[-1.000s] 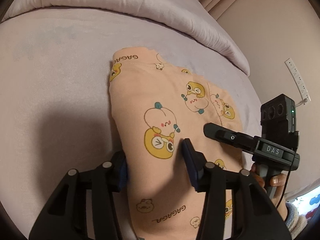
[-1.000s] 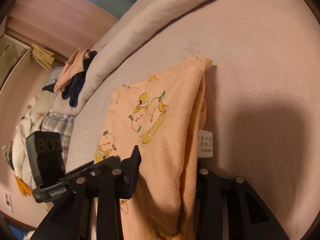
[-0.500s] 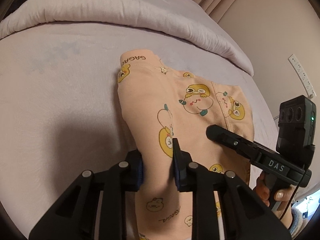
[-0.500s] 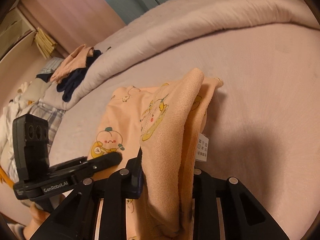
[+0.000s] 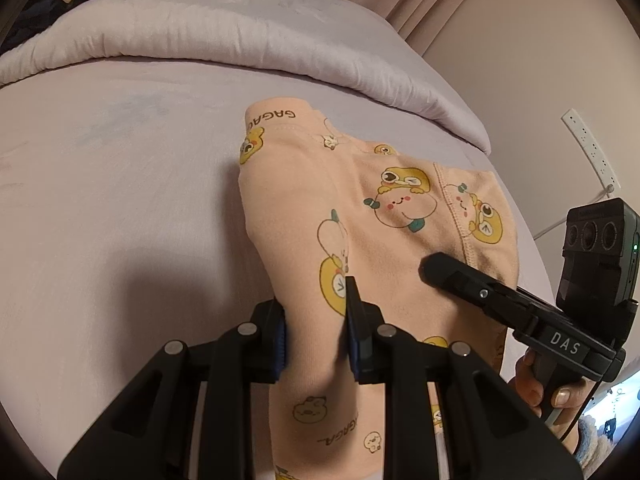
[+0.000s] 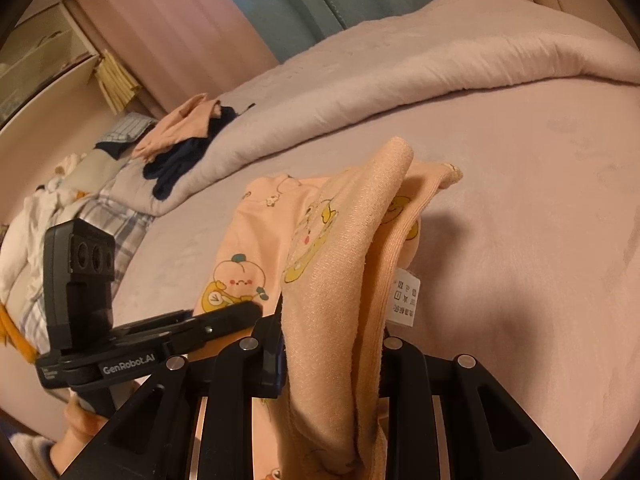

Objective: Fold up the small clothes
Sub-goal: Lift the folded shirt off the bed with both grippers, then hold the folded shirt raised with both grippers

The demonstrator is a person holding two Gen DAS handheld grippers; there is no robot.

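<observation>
A small peach garment (image 5: 384,216) printed with yellow cartoon figures lies on the lilac bed sheet (image 5: 120,184), its near edge raised. My left gripper (image 5: 316,336) is shut on a bunched fold at the garment's left near side. In the right wrist view the same garment (image 6: 344,264) hangs in thick folds, with a white care label (image 6: 406,300) showing, and my right gripper (image 6: 332,352) is shut on them. Each view shows the other gripper beside the cloth: the right one (image 5: 500,304) and the left one (image 6: 168,340).
A rolled lilac duvet (image 5: 224,36) runs across the far side of the bed. A pile of peach and dark clothes (image 6: 188,140) rests on it at the left, with checked fabric (image 6: 80,216) beyond. A white power strip (image 5: 588,148) hangs on the right wall.
Both grippers closed onto the garment's near edge and rose, lifting it off the sheet. The cloth now stands in taller folds, and more of the far duvet shows.
</observation>
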